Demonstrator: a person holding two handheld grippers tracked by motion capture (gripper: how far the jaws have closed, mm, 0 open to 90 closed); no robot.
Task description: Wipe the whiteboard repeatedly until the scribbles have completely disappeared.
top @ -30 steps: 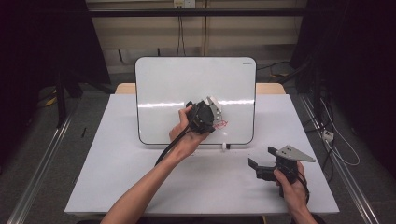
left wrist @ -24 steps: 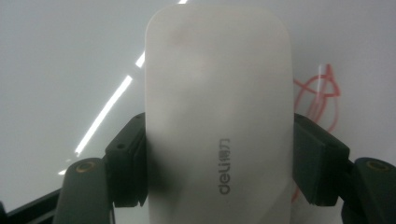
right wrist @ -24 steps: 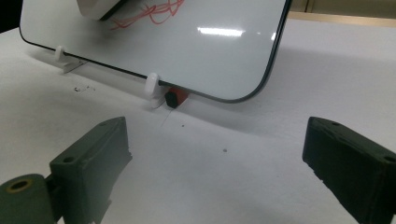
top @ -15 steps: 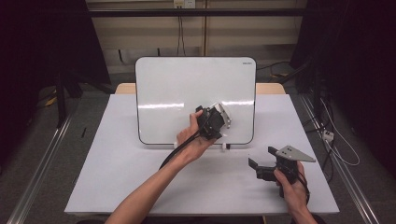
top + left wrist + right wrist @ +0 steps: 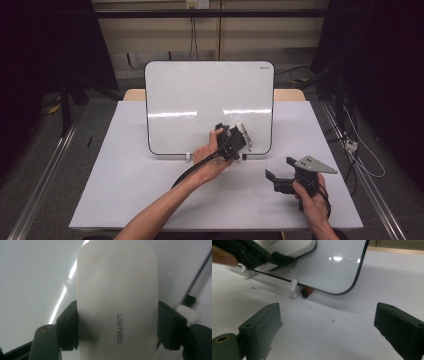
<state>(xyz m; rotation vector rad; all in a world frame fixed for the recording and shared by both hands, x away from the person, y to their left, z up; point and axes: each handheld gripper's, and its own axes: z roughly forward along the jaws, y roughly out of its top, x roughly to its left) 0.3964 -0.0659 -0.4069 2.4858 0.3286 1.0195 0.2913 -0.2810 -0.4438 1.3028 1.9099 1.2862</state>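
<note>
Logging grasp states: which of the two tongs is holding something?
The left tongs, shut on the white eraser against the whiteboard; the right tongs sit open, empty.

White eraser (image 5: 117,297) printed with grey "deli" logo plus two small Chinese characters, running lengthwise.

Your table (image 5: 125,190) is covered by a white sheet, with a strip of bare wood showing at its far edge. Standing on it toward the back is a whiteboard (image 5: 200,95), leaning on small white feet (image 5: 294,287) at its lower edge. Just beside the right foot, under the board's bottom corner, you have a small red-and-black object (image 5: 306,292) lying on the sheet. A few dark specks (image 5: 333,320) mark the surface near it.
</note>
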